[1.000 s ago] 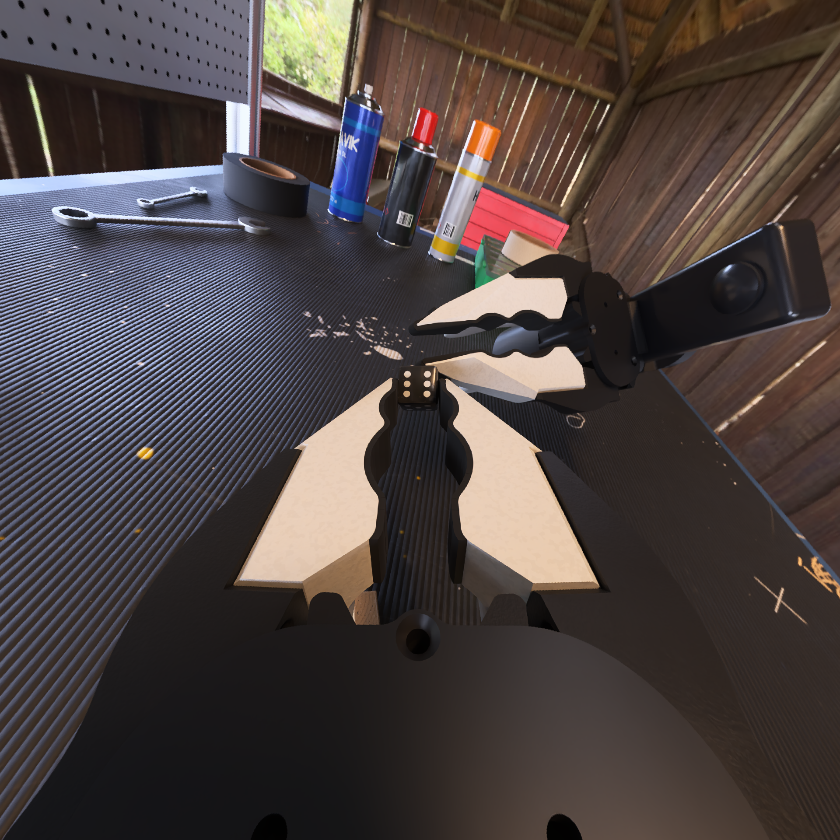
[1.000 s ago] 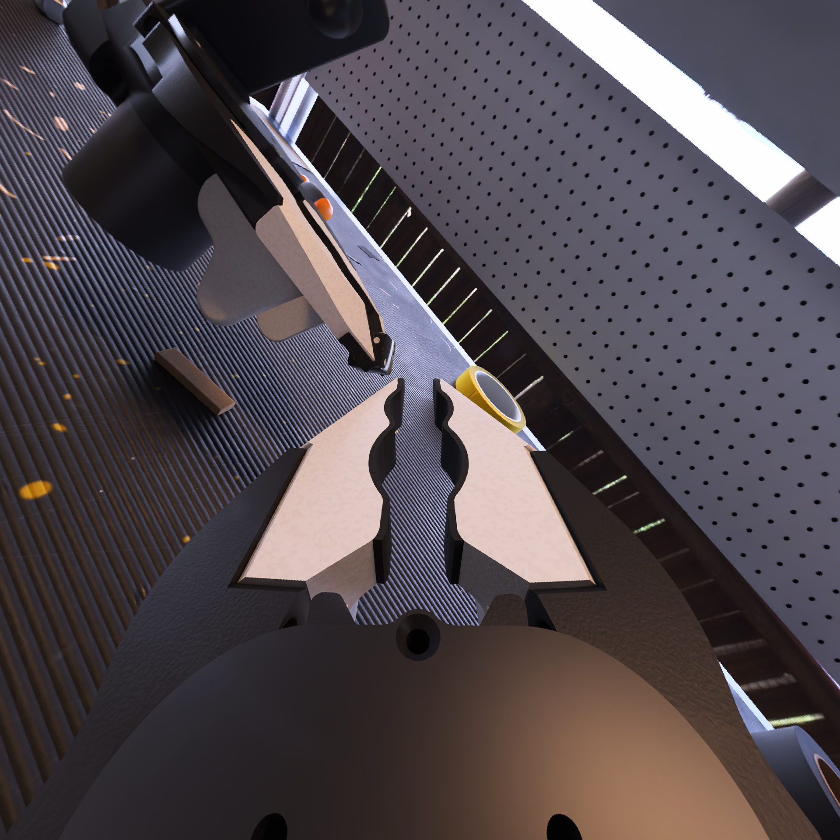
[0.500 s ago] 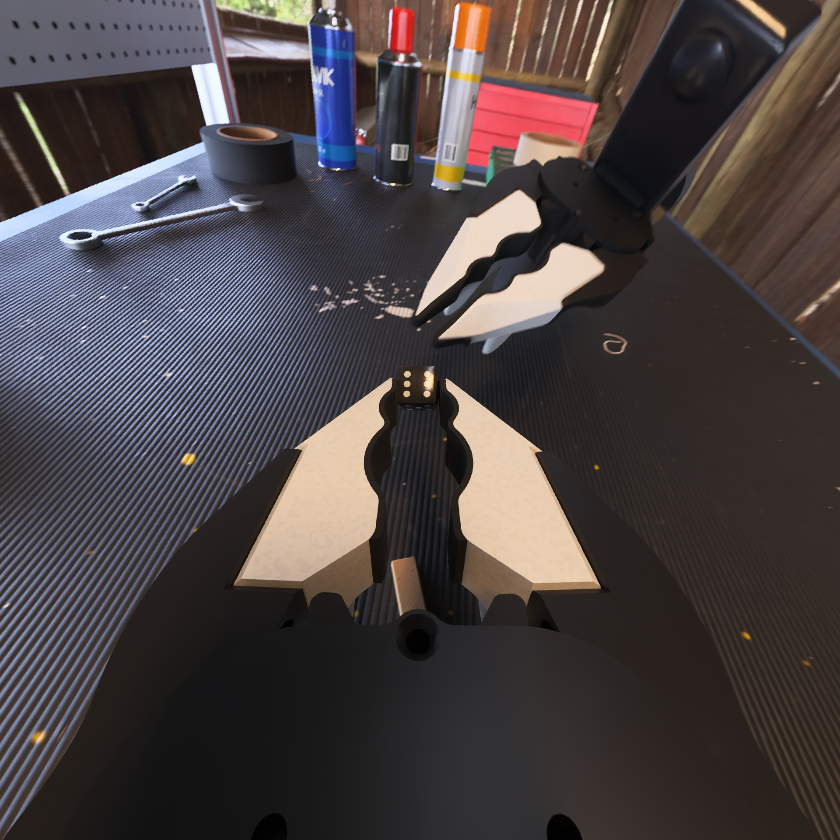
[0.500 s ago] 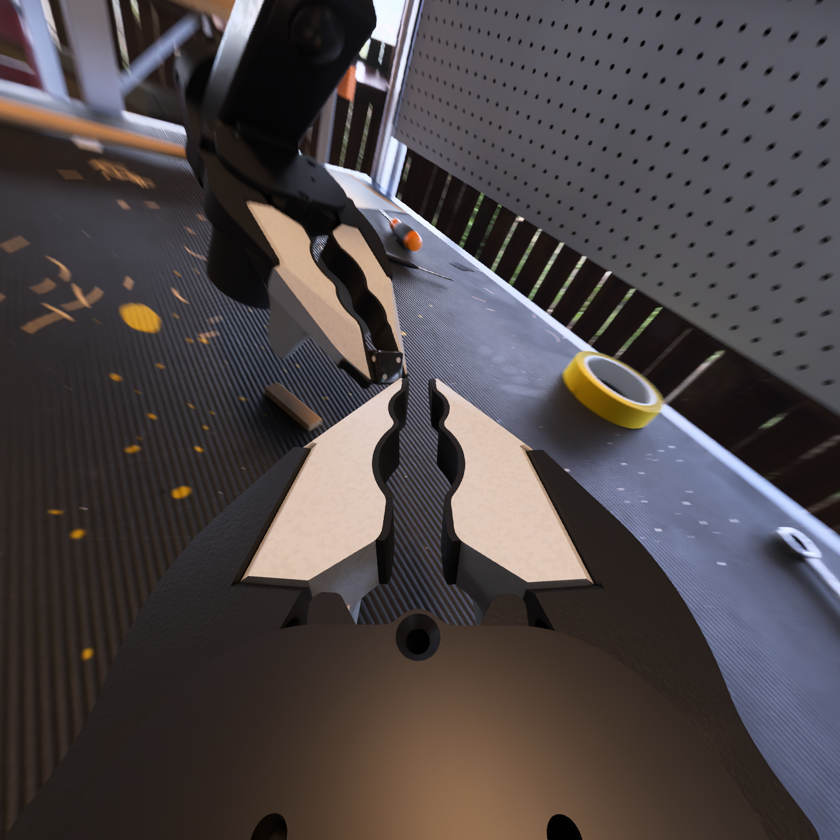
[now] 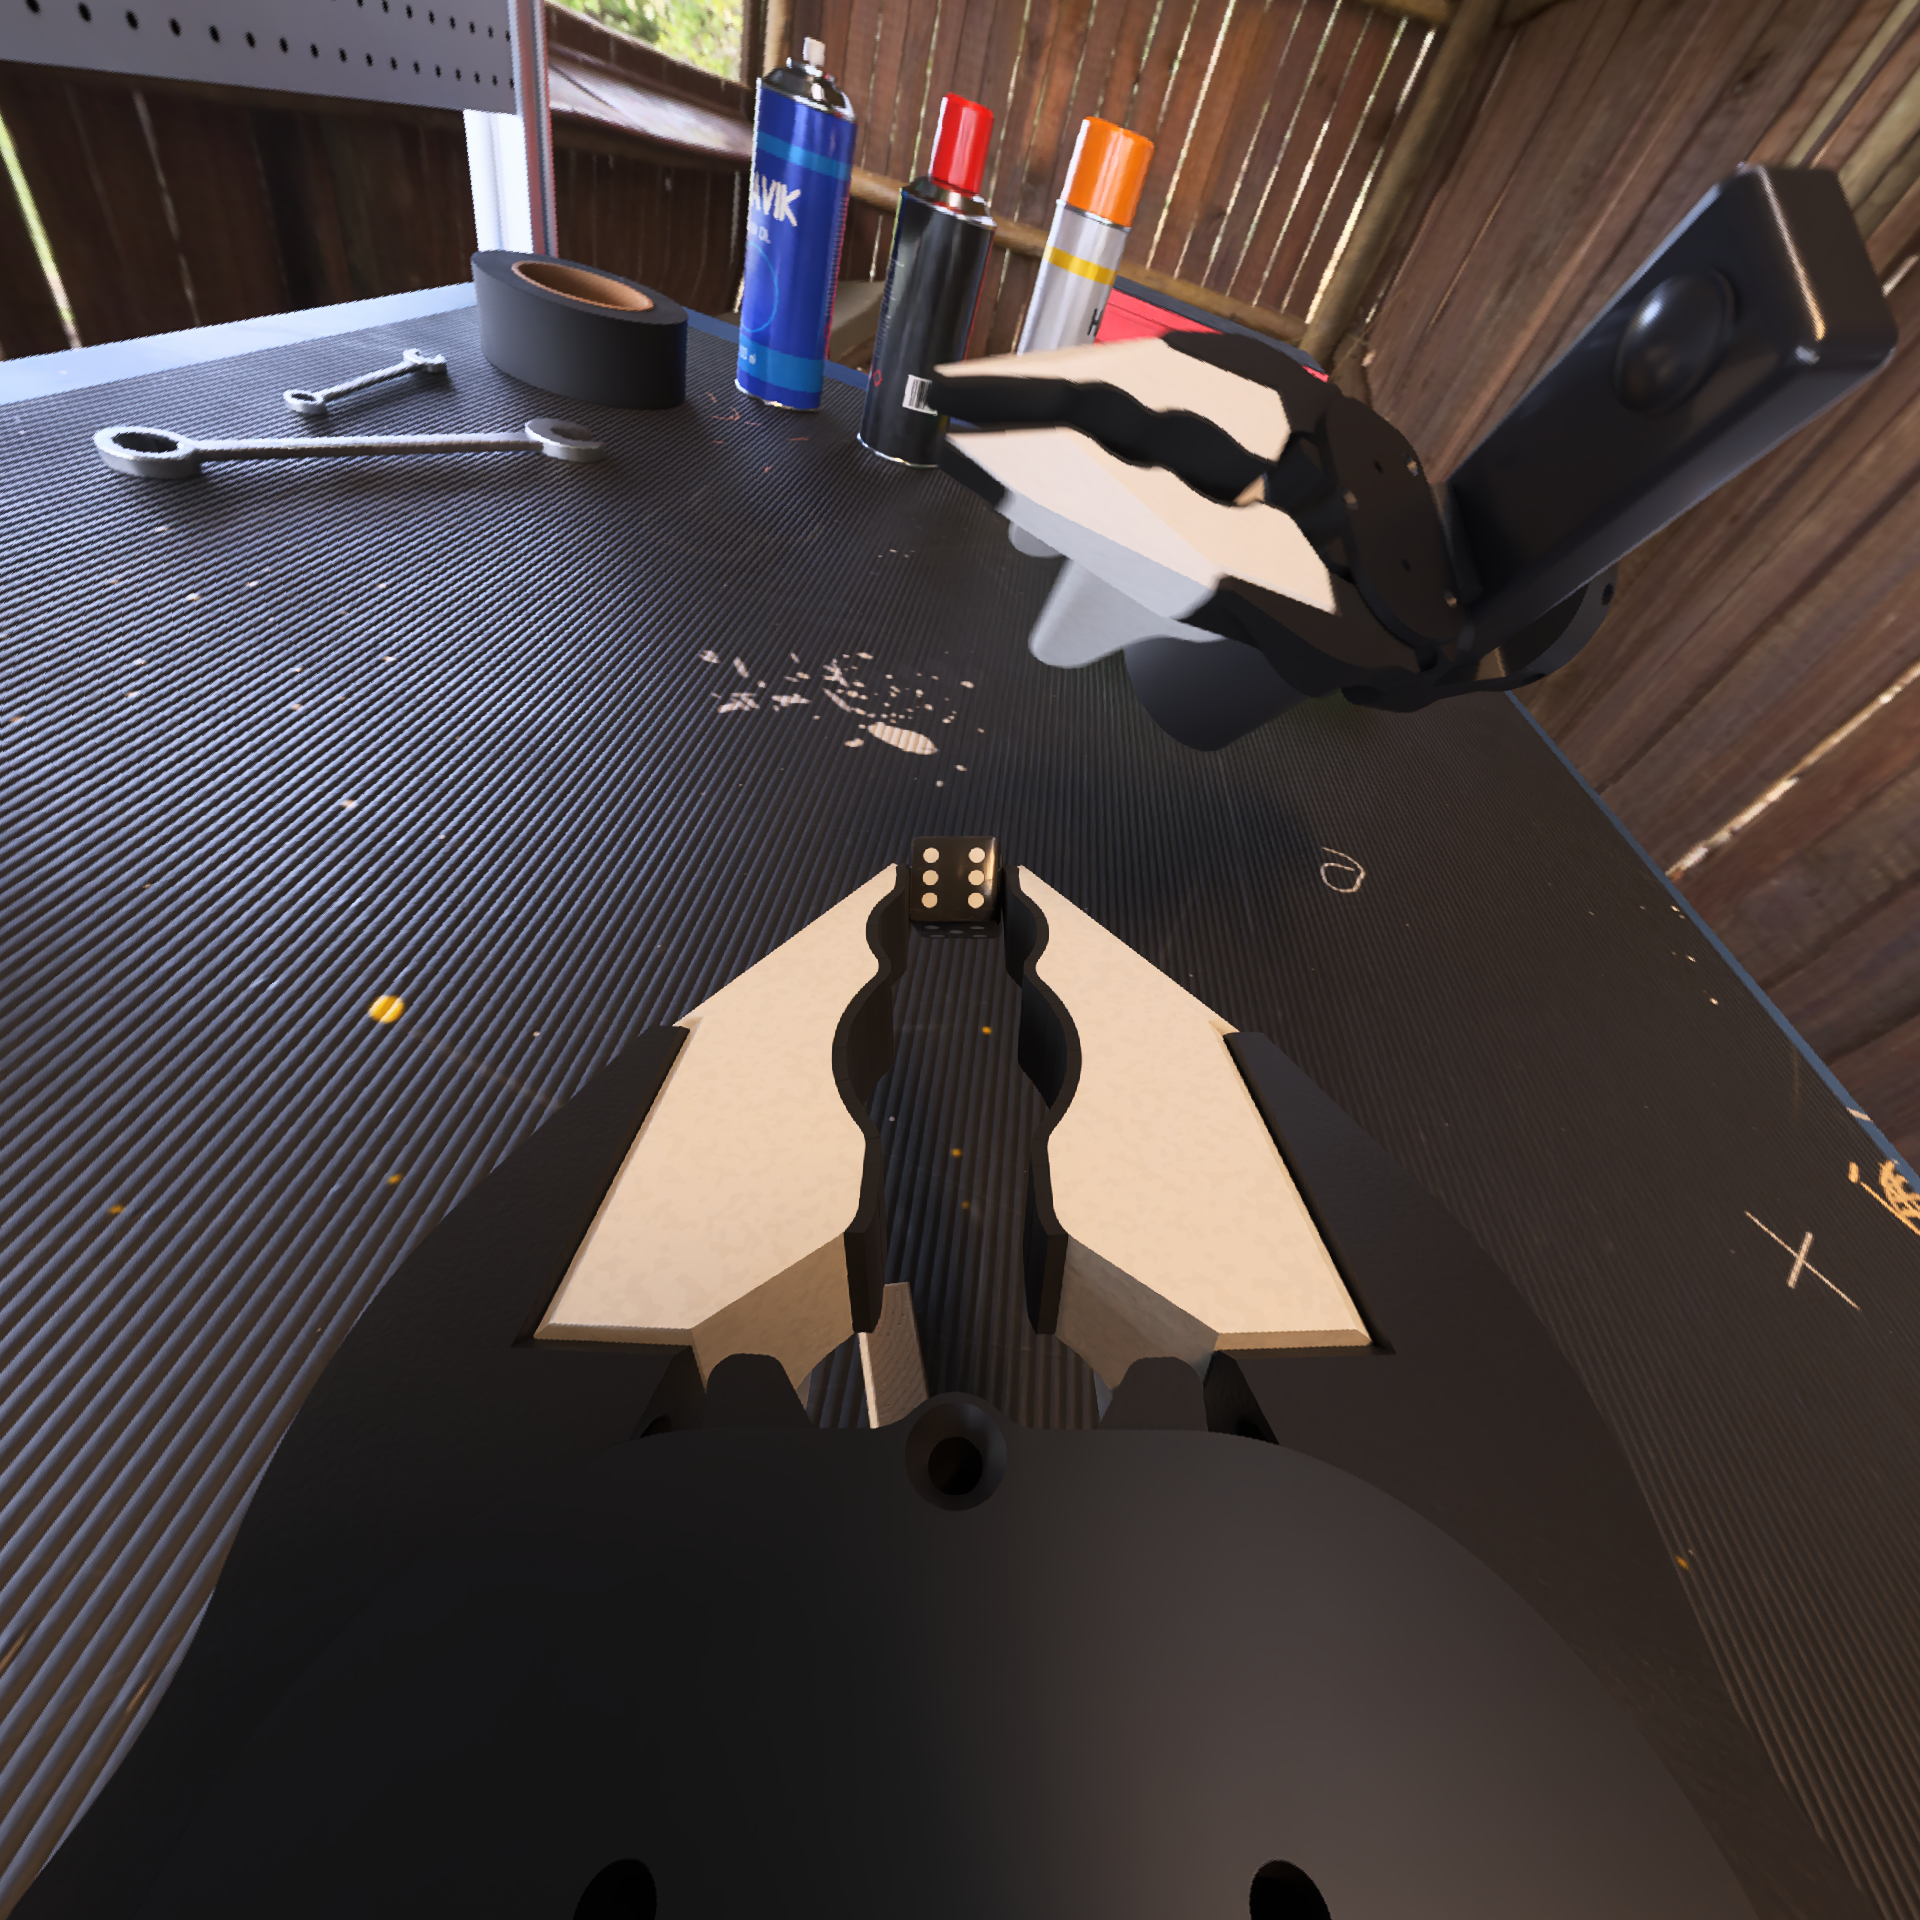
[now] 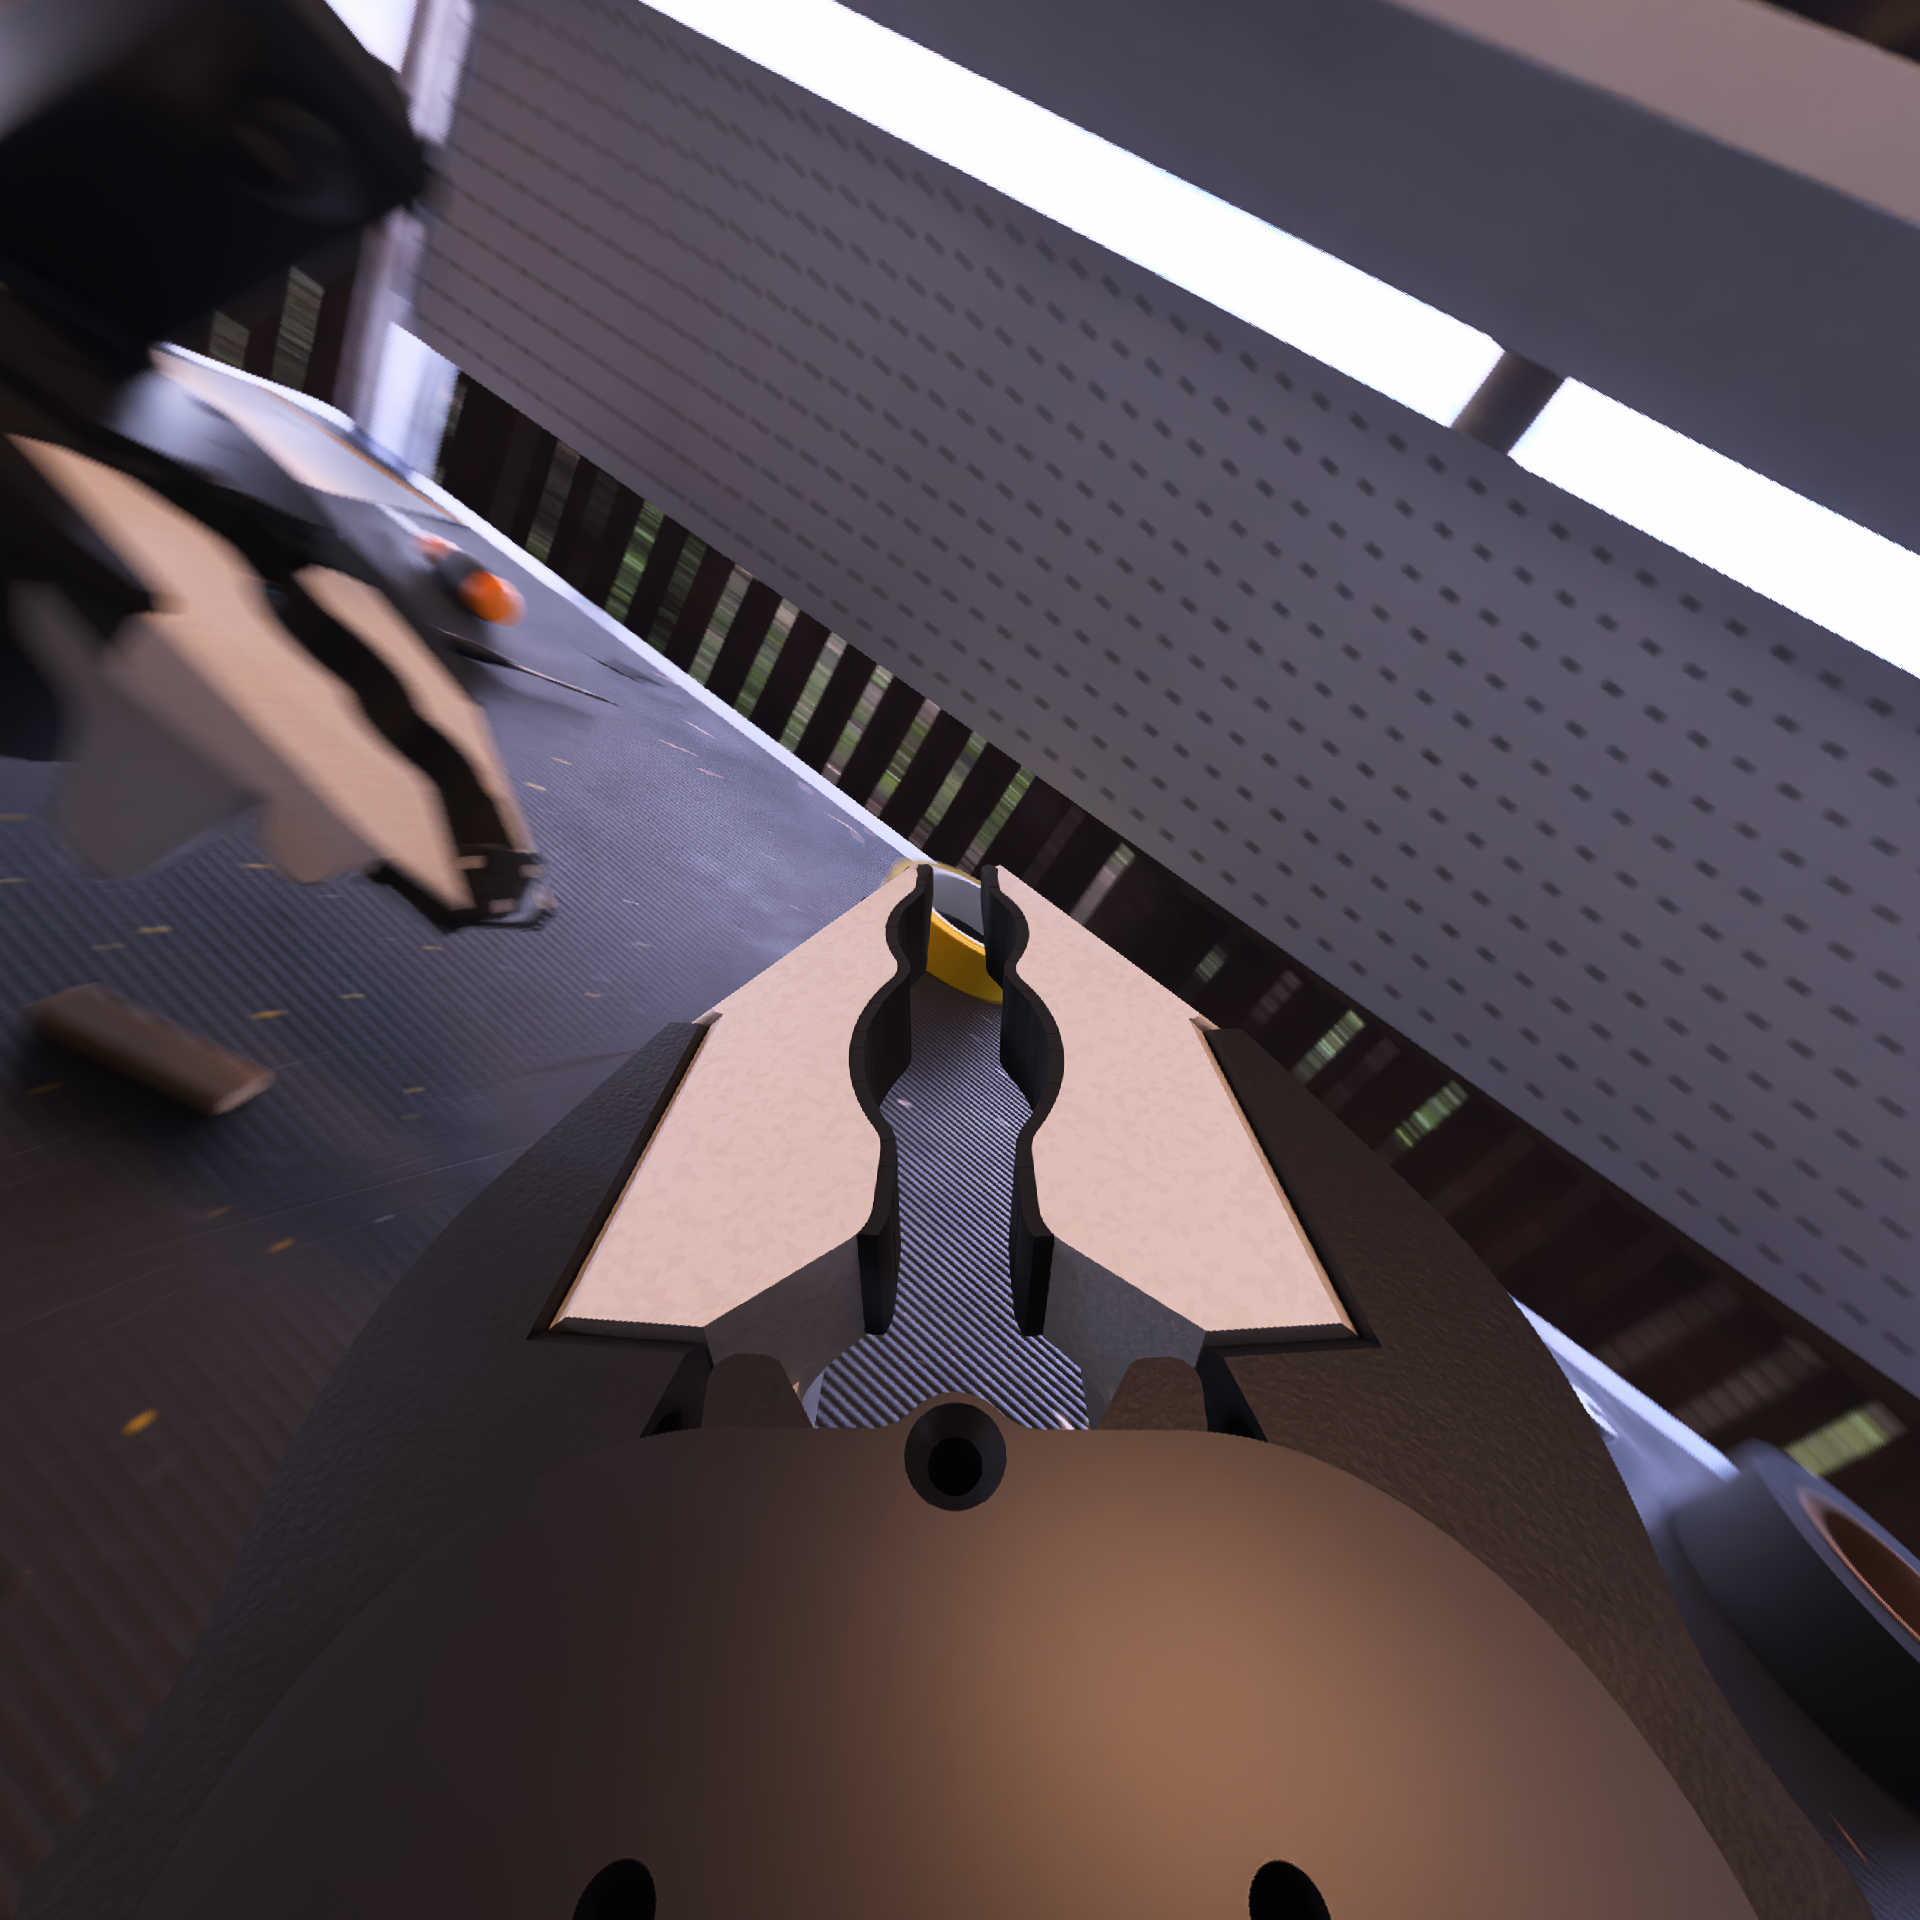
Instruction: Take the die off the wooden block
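Note:
My left gripper (image 5: 954, 883) is shut on a black die (image 5: 954, 881) with white pips, pinched between its fingertips above the ribbed black mat (image 5: 416, 727). A sliver of the wooden block (image 5: 891, 1351) shows below, between the finger bases. In the right wrist view the block (image 6: 145, 1049) lies flat on the mat, apart from the die (image 6: 499, 883) in the blurred left gripper (image 6: 488, 894). My right gripper (image 6: 954, 883) is nearly shut and empty. It hovers tilted at the far right in the left wrist view (image 5: 940, 416).
Three spray cans stand at the back: blue (image 5: 795, 239), black (image 5: 930, 291), white with an orange cap (image 5: 1081, 239). A black tape roll (image 5: 577, 327) and two wrenches (image 5: 343, 447) lie back left. A yellow tape roll (image 6: 956, 951), a screwdriver (image 6: 483, 592) and a pegboard (image 6: 1143, 623) are beyond.
My right gripper has risen and swung back toward the spray cans, away from the die. My left gripper has kept hold of the die, and the block has slipped further beneath it.

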Controlling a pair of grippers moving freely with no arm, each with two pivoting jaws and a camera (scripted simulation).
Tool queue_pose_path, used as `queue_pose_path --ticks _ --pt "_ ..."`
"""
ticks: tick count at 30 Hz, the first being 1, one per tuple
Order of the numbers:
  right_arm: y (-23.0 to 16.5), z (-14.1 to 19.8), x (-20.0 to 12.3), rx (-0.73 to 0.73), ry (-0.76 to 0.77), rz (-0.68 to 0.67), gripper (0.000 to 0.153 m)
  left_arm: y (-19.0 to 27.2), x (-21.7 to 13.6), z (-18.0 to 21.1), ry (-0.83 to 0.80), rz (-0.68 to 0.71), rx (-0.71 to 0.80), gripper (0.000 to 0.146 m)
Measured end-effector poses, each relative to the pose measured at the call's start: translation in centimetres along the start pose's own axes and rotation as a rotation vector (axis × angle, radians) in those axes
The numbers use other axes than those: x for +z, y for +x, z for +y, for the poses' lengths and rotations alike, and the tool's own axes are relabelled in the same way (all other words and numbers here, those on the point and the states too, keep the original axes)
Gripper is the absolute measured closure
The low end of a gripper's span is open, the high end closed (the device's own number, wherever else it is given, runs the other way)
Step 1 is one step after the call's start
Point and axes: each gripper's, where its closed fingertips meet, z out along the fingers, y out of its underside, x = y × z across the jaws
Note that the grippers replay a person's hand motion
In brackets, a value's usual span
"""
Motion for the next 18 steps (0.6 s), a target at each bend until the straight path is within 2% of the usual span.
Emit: queue_pose_path --ticks 1,3,6,11,14,18 --pt "0.8 0.4 0.5 0.001 -0.047 0.048 0.143 0.2 0.0 0.0 0.001 0.004 0.005 0.129" --pt "1.2 0.9 1.1 0.037 -0.109 0.059 0.136 0.5 0.0 -0.1 0.005 0.012 0.008 0.129" --pt "0.5 0.9 1.0 0.022 -0.096 0.02 0.127 0.6 -0.2 -0.3 0.025 0.03 -0.03 0.129" --pt "-3.2 -1.0 -0.6 -0.059 0.059 -0.205 0.128 0.8 -0.8 -1.1 0.104 0.119 -0.181 0.129" --pt "-5.8 -1.2 -1.4 0.01 0.091 -0.381 0.131 1.1 -0.9 -1.3 0.138 0.19 -0.258 0.129" --pt "-6.8 -1.0 -1.7 0.117 0.082 -0.475 0.13 1.7 -0.6 -0.8 0.108 0.263 -0.301 0.129"
